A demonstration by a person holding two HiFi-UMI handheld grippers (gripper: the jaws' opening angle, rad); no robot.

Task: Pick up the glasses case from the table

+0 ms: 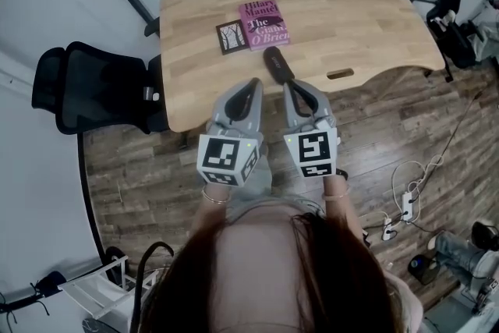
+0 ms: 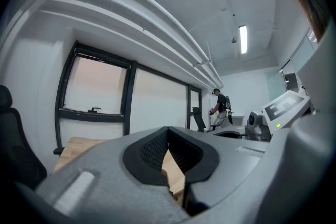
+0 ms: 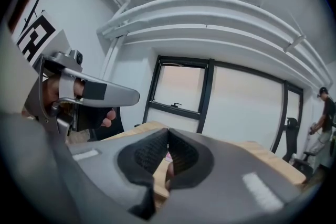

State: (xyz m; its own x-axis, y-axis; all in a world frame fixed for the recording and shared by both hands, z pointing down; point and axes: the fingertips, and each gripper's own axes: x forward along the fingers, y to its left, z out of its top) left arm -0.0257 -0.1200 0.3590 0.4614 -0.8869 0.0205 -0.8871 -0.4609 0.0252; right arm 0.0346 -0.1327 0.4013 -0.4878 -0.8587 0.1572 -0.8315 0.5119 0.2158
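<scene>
The glasses case (image 1: 277, 63) runs right up to the tip of the right gripper (image 1: 290, 86), and I cannot tell whether they touch. In both gripper views the case is hidden behind the grey jaws. The near edge of the tabletop (image 1: 366, 19) disappears under the right gripper and the left gripper (image 1: 253, 83). The small dark card (image 1: 231, 37), left of the pink book (image 1: 265, 23), has a picture too small to make out. A far person (image 2: 221, 107) is too small to tell what they hold.

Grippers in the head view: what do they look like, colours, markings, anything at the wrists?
The left gripper and right gripper have grey moulded shells with black ribbed pads. Each carries a white cube printed with black square markers. A thin bracelet shows at the left wrist.
</scene>
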